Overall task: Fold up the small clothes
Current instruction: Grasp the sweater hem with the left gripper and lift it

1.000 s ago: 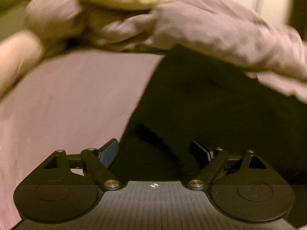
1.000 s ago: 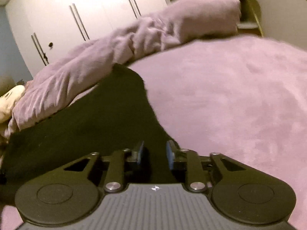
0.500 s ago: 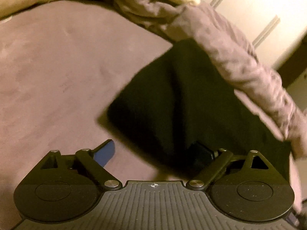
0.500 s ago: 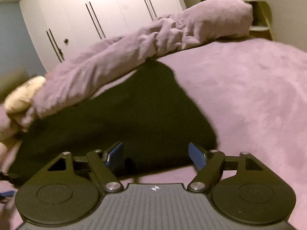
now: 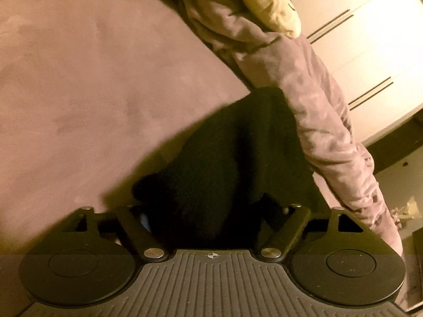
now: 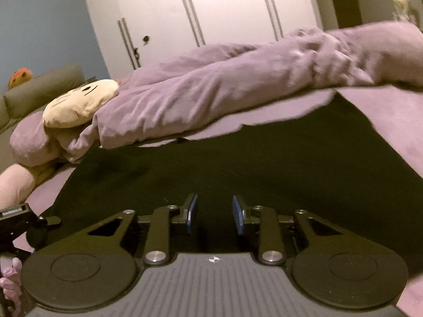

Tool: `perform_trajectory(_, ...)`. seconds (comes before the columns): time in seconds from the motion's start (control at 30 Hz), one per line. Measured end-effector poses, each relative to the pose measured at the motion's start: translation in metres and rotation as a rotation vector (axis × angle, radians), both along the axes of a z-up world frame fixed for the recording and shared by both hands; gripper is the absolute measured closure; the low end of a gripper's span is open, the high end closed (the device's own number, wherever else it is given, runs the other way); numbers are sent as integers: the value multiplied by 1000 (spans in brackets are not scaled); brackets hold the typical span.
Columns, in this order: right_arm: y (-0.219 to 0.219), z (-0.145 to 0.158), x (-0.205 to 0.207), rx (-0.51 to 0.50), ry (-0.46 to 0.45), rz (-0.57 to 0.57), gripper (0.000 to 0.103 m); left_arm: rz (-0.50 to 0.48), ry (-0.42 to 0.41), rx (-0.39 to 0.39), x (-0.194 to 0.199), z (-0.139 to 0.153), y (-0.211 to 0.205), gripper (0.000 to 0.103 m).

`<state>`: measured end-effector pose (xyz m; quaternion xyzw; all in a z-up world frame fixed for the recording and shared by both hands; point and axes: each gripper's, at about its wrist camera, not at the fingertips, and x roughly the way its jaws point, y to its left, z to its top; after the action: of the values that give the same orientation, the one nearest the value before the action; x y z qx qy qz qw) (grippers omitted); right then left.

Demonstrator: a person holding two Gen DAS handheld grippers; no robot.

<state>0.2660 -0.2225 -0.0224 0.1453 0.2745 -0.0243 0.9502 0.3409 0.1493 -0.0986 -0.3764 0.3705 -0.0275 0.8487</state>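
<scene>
Left wrist view: the left gripper (image 5: pixel 211 211) has closed slightly, jaws wide around a near corner of the black garment (image 5: pixel 238 153) on the bed (image 5: pixel 79 79). Right wrist view: the right gripper (image 6: pixel 214 214), jaws just narrowed and empty, hovers over the garment's near edge; its long axis runs left to right.

L wrist view is taken from just behind the left gripper (image 5: pixel 211 211), aimed down at the bed surface (image 5: pixel 79 79), close, frame rolled so the wardrobe (image 5: pixel 370 52) sits tilted at upper right; R wrist view is taken from behind the right gripper (image 6: pixel 214 215), low, level-framed, facing the wardrobe; shared by both: black garment (image 6: pixel 238 163), rolled purple duvet (image 6: pixel 211 92), cream plush (image 6: pixel 79 103).
</scene>
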Motion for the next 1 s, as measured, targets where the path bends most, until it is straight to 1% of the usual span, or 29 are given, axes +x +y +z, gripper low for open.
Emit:
perform_trajectory(0.03,7,1,4,-7,-2,6,76,-3,4,11,3,1,-2,18)
perform_trajectory(0.07,13,0,13,-10,1,14,76,-6,4,22,5,2,-4,26)
perform_trajectory(0.1,18,-2,19,-22,2,18,77,-12,7,37,9,3,-5,30)
perform_trajectory(0.13,22,-4,23,-41,9,20,77,-14,17,49,11,2,-5,39)
perform_trajectory(0.17,27,-9,29,-72,33,29,77,-13,24,52,14,2,-4,43)
perform_trajectory(0.23,33,-25,36,-139,96,45,77,-19,33,33,17,2,1,56)
perform_trajectory(0.3,38,-35,35,-191,83,60,77,-26,37,4,18,6,6,62)
perform_trajectory(0.37,41,-35,35,-193,90,43,77,-39,17,9,16,15,5,66)
perform_trajectory(0.47,51,-38,35,-259,90,43,77,-79,-42,61,13,37,-7,70)
perform_trajectory(0.53,56,-38,35,-280,85,37,77,-113,-96,94,11,56,-17,71)
perform_trajectory(0.6,58,-36,36,-298,93,44,77,-145,-137,108,10,73,-27,72)
perform_trajectory(0.73,57,-41,35,-304,84,57,77,-207,-200,139,7,102,-53,72)
perform_trajectory(0.8,51,-40,34,-261,77,60,77,-240,-233,175,4,115,-71,72)
perform_trajectory(0.87,36,-39,32,-157,58,66,77,-273,-259,209,0,125,-90,72)
perform_trajectory(0.93,12,-36,24,7,17,79,77,-316,-297,245,-8,135,-114,72)
perform_trajectory(1.0,-15,-35,9,179,-17,53,78,-358,-329,280,-17,142,-142,72)
